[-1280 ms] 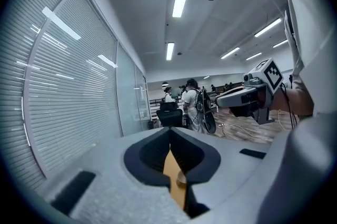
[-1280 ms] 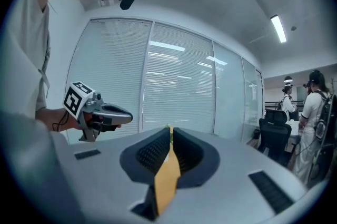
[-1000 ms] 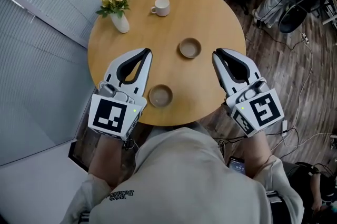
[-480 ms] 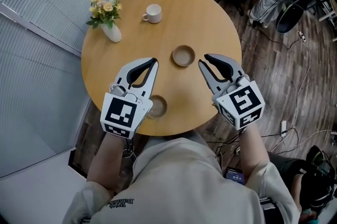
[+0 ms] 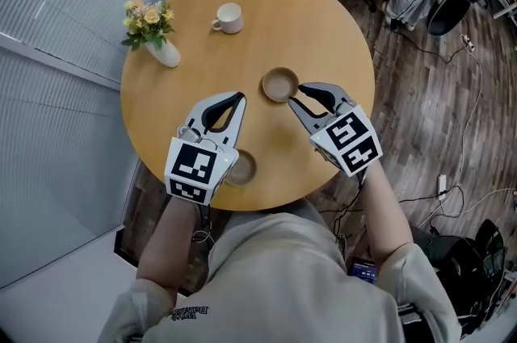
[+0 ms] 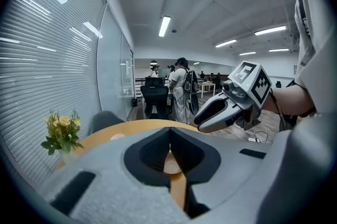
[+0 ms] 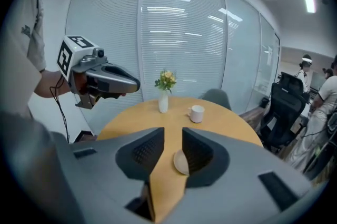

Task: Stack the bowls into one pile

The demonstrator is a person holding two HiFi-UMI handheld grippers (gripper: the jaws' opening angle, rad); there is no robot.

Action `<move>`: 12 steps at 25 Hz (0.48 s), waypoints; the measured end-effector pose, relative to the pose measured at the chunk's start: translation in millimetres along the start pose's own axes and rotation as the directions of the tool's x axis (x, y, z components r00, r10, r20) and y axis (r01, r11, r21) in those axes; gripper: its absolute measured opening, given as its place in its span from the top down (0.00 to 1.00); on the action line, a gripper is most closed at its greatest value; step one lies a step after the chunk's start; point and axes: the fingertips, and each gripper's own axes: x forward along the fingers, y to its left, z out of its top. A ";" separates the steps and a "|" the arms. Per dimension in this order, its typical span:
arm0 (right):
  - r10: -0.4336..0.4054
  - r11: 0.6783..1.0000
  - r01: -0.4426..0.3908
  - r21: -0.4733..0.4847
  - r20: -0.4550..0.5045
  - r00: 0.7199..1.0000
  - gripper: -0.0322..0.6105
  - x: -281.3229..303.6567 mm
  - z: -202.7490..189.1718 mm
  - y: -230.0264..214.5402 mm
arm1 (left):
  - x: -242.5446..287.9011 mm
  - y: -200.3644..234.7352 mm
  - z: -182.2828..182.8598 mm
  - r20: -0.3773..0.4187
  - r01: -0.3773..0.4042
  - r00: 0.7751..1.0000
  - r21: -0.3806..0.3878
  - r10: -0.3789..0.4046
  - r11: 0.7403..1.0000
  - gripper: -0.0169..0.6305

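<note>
- The counter [image 5: 323, 27] is a round top of light wood that carries four things. It stands over a dark plank floor [image 5: 420, 115].
- The central bowl [image 5: 279, 84] is small, round and tan. It sits upright and empty near the middle of the counter, a little toward the right edge.
- The near-edge bowl [image 5: 245, 169] has the same shape and colour. It sits close to the counter's near edge, well apart from the central bowl. In the head view its left part is covered by the marker cube of the gripper beside it.
- The left hand-held gripper [image 5: 237, 97] hangs over the counter between the near edge and the middle, pointing toward the far edge. Its jaws meet at the tips with nothing between them. Its own view shows only a sliver of wood below the closed tips.
- The right hand-held gripper [image 5: 296, 97] has its jaws apart, and they have just been opening. The tips lie just beside the central bowl, on the bowl's right and near side.
- In the right gripper view, bare wood fills the gap between the jaws. Part of the bowl shows at the foot of one jaw, the rest hidden behind it. The pads press on nothing, and whether a tip touches the rim cannot be told.
- The white mug [image 5: 229, 17] stands toward the counter's far edge, with its handle turned to the left.
- The white vase [image 5: 166, 54] holds yellow flowers [image 5: 146, 16] and stands at the far-left edge.
</note>
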 end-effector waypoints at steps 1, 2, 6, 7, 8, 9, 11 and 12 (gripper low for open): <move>0.010 1.000 -0.010 0.002 -0.013 1.000 0.81 5.0 -4.5 -1.2 | 3.8 0.1 -2.9 -0.011 0.000 1.000 -0.004 0.000 1.000 0.94; 0.024 1.000 -0.024 0.007 -0.027 0.999 0.81 10.5 -8.7 -0.6 | 7.6 0.4 -7.1 -0.023 0.001 1.000 -0.009 -0.001 1.000 0.94; 0.076 0.997 -0.075 0.007 -0.101 0.992 0.80 32.7 -31.0 2.4 | 23.6 0.4 -31.9 -0.083 0.019 0.996 -0.029 -0.021 0.999 0.94; 0.086 0.996 -0.086 0.006 -0.115 0.990 0.80 37.8 -36.0 2.2 | 27.5 1.1 -36.9 -0.094 0.021 0.995 -0.036 -0.024 0.999 0.94; 0.095 0.995 -0.095 0.007 -0.127 0.987 0.79 42.5 -41.0 1.8 | 31.3 1.9 -41.9 -0.102 0.020 0.994 -0.050 -0.025 0.999 0.94; 0.103 0.995 -0.103 0.009 -0.139 0.985 0.79 47.0 -46.3 1.1 | 35.0 2.9 -47.2 -0.108 0.018 0.994 -0.073 -0.025 0.997 0.94; 0.117 0.993 -0.115 0.021 -0.162 0.980 0.79 57.2 -58.0 -0.6 | 41.3 5.4 -59.4 -0.123 0.009 0.992 -0.126 -0.025 0.992 0.94; 0.123 0.992 -0.120 0.029 -0.174 0.977 0.79 63.2 -64.1 -1.3 | 43.9 6.7 -65.6 -0.135 0.007 0.990 -0.141 -0.026 0.990 0.94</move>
